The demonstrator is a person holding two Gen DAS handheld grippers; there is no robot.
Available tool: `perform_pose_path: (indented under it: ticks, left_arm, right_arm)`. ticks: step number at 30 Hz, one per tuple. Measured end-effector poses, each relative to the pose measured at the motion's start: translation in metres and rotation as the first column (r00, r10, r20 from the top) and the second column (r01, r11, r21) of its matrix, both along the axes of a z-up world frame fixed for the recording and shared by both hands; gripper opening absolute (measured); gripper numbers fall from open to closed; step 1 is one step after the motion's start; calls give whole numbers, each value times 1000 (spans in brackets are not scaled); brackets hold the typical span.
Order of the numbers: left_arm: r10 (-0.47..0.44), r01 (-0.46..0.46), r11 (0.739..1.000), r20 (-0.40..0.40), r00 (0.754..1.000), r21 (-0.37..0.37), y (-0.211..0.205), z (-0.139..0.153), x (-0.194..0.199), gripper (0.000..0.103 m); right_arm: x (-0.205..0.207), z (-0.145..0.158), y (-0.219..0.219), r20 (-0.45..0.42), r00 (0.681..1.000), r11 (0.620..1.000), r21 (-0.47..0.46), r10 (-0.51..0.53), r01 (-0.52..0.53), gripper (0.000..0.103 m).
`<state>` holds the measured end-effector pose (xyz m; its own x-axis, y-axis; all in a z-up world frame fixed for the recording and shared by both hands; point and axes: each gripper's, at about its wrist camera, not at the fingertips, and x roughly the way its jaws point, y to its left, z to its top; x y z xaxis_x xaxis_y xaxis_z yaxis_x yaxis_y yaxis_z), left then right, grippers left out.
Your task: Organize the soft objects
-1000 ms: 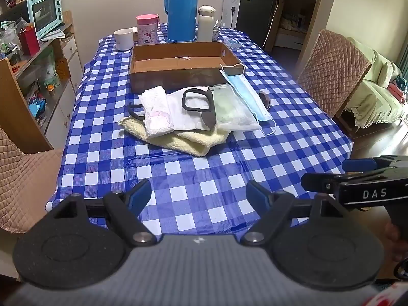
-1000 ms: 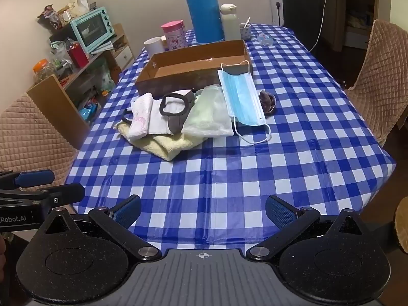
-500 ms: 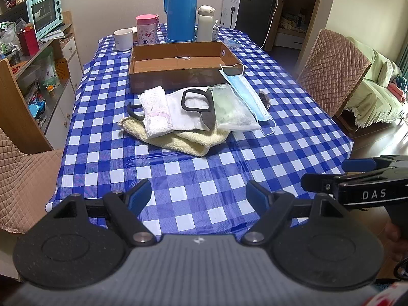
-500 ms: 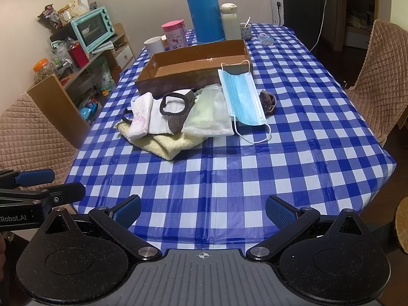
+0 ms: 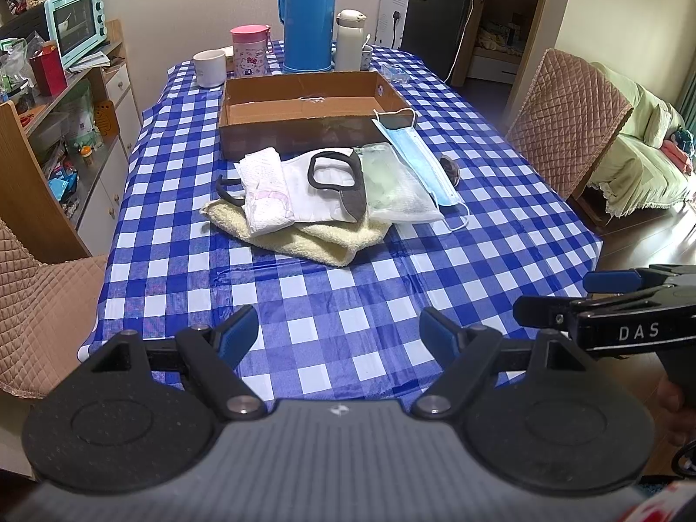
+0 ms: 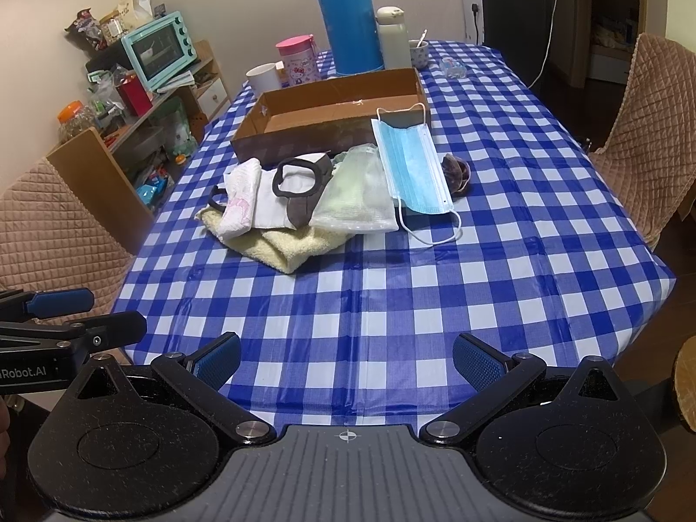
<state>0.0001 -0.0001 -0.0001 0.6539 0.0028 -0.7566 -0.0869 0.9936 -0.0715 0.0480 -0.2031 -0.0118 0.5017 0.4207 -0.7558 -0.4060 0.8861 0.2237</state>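
A heap of soft things lies mid-table: a yellow towel (image 5: 322,239) (image 6: 287,245) at the bottom, a folded white cloth (image 5: 263,193) (image 6: 239,200), a white mask with black loops (image 5: 328,187) (image 6: 296,187), a pale green pouch (image 5: 393,189) (image 6: 356,200) and a blue face mask (image 5: 415,161) (image 6: 413,169). A small dark cloth (image 5: 451,172) (image 6: 456,174) sits to their right. Behind stands an empty cardboard box (image 5: 304,108) (image 6: 330,113). My left gripper (image 5: 339,332) and right gripper (image 6: 346,359) hover open over the near table edge, both empty and far from the heap.
The blue-checked tablecloth (image 5: 313,304) covers the table. At the far end stand a blue thermos (image 5: 306,13), a white flask (image 5: 350,39), a pink cup (image 5: 250,50) and a white mug (image 5: 209,67). Quilted chairs (image 5: 565,117) flank both sides; shelves with an oven (image 5: 76,21) at left.
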Motion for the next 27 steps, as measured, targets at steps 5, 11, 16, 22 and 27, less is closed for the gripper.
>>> perform_pose_path:
  ticks: [5, 11, 16, 22, 27]
  left_arm:
    - [0, 0, 1000, 0, 1000, 0, 0, 0, 0, 80]
    - [0, 0, 1000, 0, 1000, 1, 0, 0, 0, 80]
    - [-1, 1, 1000, 0, 1000, 2, 0, 0, 0, 80]
    - [-1, 1, 1000, 0, 1000, 2, 0, 0, 0, 80]
    - [0, 0, 1000, 0, 1000, 3, 0, 0, 0, 80]
  right_arm:
    - [-1, 0, -1, 2, 1000, 1000, 1, 1, -1, 103]
    - [-1, 0, -1, 1, 1000, 1000, 1, 1, -1, 103]
    - [-1, 0, -2, 1, 1000, 1000, 2, 0, 0, 103]
    - [-2, 0, -3, 1, 1000, 1000, 2, 1, -1, 103]
    - [-2, 1, -3, 1, 1000, 1000, 3, 1, -1, 103]
